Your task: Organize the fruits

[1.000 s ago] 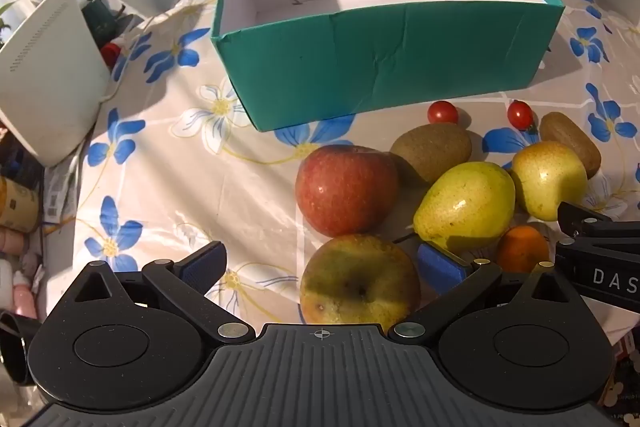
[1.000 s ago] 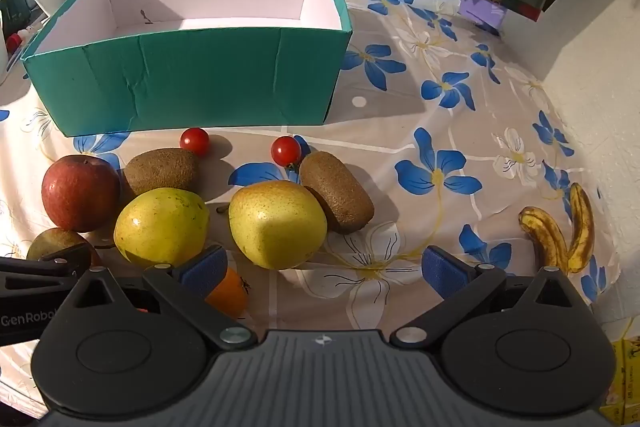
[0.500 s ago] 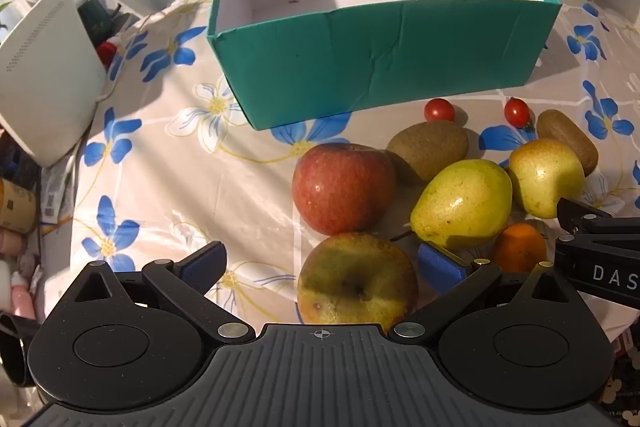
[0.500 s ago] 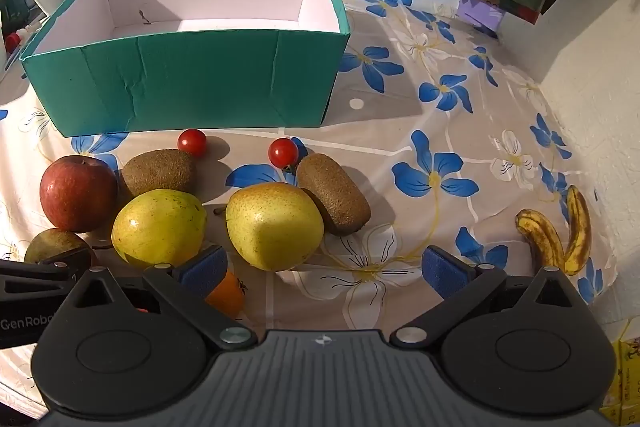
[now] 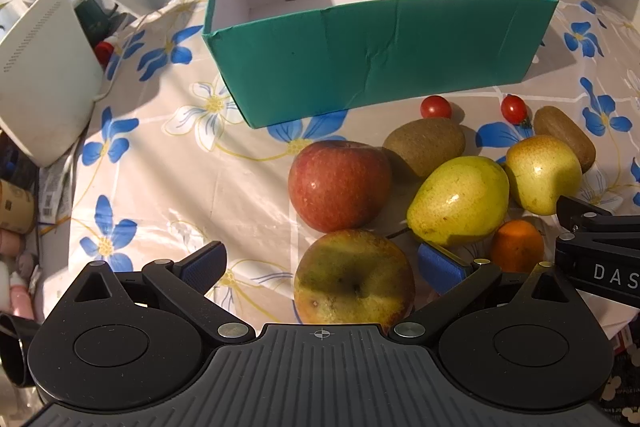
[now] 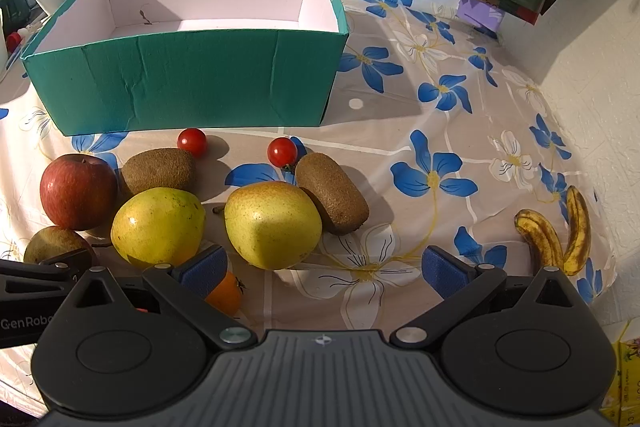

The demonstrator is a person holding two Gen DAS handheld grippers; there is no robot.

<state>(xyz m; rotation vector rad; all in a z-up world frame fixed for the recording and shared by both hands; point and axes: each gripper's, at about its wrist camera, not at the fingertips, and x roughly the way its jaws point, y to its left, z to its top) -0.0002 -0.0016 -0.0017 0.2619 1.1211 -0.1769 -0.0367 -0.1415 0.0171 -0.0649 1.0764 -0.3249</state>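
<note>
Both wide-open grippers have edged forward toward two apples [image 5: 339,185], two pears [image 6: 273,223], two kiwis [image 6: 331,192], two tomatoes [image 6: 282,151].

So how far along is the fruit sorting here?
Nothing done: the teal box is empty. Both hand-held grippers are open, the left hand-held gripper around the greenish apple, the right hand-held gripper near a pear. All the fruit remains on the tablecloth.
</note>
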